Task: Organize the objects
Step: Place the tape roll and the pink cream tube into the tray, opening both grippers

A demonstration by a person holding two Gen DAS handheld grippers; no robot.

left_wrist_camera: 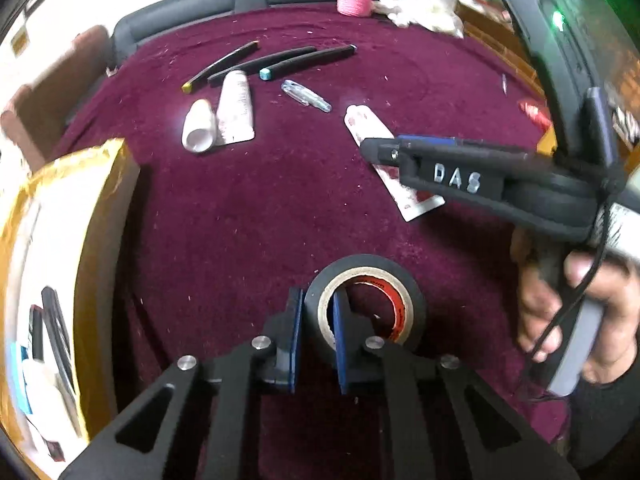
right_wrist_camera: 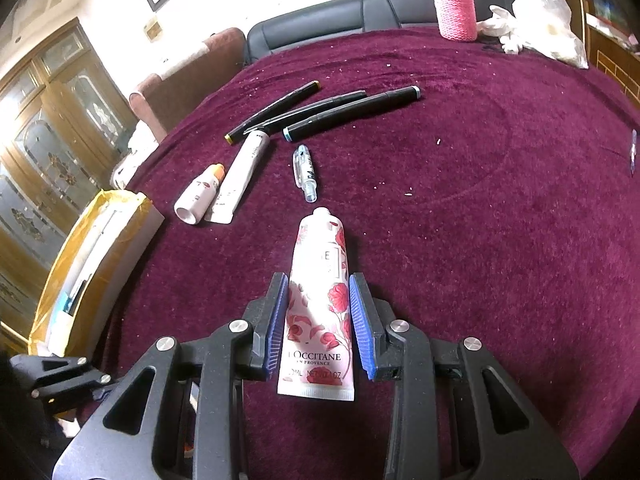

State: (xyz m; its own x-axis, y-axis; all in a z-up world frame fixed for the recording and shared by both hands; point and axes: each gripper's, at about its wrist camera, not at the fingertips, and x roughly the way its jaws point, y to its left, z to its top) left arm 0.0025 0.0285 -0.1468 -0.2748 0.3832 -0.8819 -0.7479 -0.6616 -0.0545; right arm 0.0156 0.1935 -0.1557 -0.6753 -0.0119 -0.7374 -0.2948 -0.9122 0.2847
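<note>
box point(left_wrist_camera: 60, 248) contents blurred, tape roll point(left_wrist_camera: 362, 276) partly hidden

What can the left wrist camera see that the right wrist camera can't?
Only the left wrist view shows the black tape roll, pinched through its wall by the left claw, and a hand holding the right claw. Only the right wrist view shows the rose tube's printed front. Both show the rose tube, three black markers and the box.

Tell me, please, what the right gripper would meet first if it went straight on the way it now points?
The floral hand cream tube already lies between the right gripper pads, so it would likely slide along that tube into the maroon cloth; further along lies the clear pen. Depth is uncertain.
</note>
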